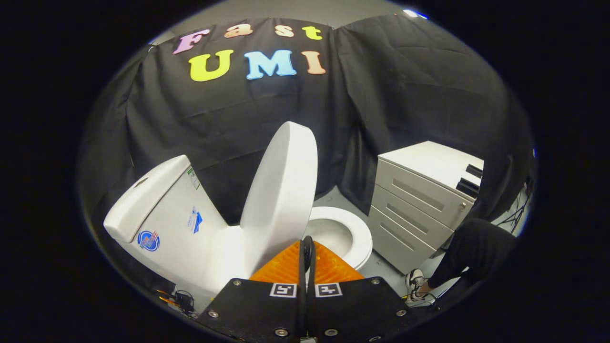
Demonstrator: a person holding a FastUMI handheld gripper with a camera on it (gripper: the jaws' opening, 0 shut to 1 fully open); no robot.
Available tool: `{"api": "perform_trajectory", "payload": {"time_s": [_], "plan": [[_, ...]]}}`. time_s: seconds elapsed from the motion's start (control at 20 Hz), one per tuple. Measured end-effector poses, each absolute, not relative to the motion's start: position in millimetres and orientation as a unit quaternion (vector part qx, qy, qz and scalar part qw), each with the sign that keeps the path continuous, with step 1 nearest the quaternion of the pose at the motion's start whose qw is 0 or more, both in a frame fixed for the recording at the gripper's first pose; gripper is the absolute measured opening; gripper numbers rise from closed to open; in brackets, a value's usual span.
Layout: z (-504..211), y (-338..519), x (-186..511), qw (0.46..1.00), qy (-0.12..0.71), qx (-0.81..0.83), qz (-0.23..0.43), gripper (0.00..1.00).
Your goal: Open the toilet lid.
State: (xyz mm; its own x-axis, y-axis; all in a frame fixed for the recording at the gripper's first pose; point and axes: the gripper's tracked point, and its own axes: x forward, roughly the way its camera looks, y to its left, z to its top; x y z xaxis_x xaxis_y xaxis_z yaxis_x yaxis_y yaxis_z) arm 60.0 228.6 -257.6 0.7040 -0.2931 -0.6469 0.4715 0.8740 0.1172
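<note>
Already the white toilet lid point(281, 190) is seen raised, standing nearly upright just ahead of the claw point(306, 250), whose orange fingers point(281, 267) are pressed together with nothing held between them. Beyond the fingers the seat ring point(360, 233) and open bowl point(333, 233) are exposed; the tank point(157, 209), marked with stickers, is set behind the lid. A grey floor point(381, 267) is seen below. A drawer cabinet point(419, 200), drawers closed, is placed beside the bowl, and a person's leg point(472, 252) and shoe point(415, 281) are seen near it.
</note>
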Motion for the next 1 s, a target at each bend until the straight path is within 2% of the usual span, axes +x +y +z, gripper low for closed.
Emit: {"api": "perform_trajectory", "payload": {"time_s": [1.0], "plan": [[-195.8, 348.1, 95.2, 0.959, 0.268, 0.007, -0.089, 0.0]]}}
